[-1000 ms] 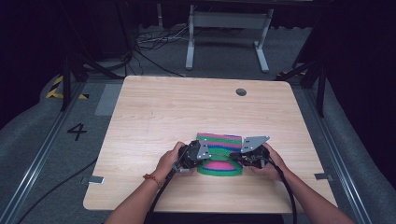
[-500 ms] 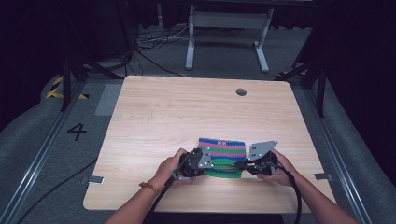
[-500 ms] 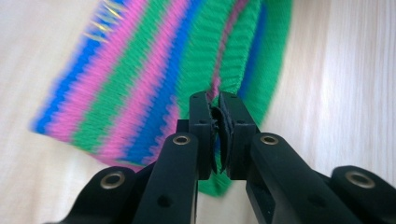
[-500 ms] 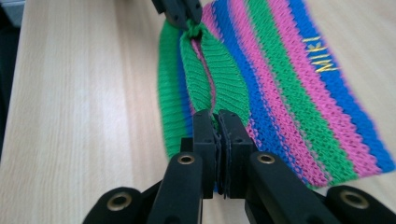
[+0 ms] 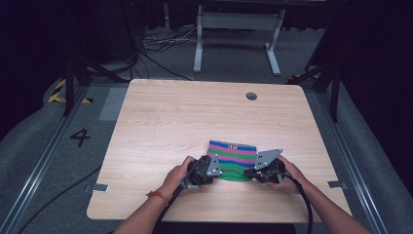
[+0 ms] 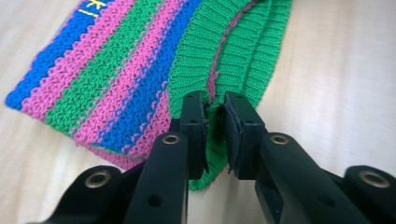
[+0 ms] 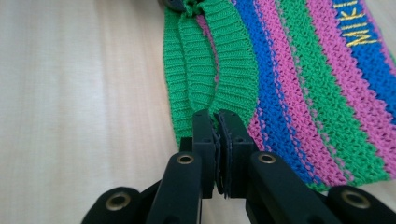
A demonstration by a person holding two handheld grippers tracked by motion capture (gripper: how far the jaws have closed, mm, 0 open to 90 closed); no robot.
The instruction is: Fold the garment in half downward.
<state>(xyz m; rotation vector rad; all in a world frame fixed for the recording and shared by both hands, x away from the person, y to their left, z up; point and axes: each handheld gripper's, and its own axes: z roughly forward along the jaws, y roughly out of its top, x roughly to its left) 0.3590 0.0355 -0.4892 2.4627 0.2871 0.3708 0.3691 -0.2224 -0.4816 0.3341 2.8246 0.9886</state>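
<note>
A knitted piece (image 5: 233, 150) striped green, pink and blue, with yellow lettering (image 7: 353, 29), lies flat on the wooden table (image 5: 195, 122) near its front edge. Its green ribbed hem (image 6: 243, 56) faces the person. My left gripper (image 5: 219, 172) is shut on the left end of that hem, and cloth is pinched between its pads (image 6: 215, 105). At the hem's right end my right gripper (image 5: 246, 172) is shut too, its pads (image 7: 217, 117) pressed onto the green rib (image 7: 205, 70). A hand holds each gripper.
A round cable hole (image 5: 251, 96) sits at the table's far right. Beyond the table stand a grey metal frame (image 5: 234, 29) and loose cables (image 5: 156, 44) on the floor. A "4" (image 5: 80, 137) marks the floor to the left.
Both grippers have drawn slightly toward the table's front edge while holding the green hem. The knitted piece now lies flatter between them.
</note>
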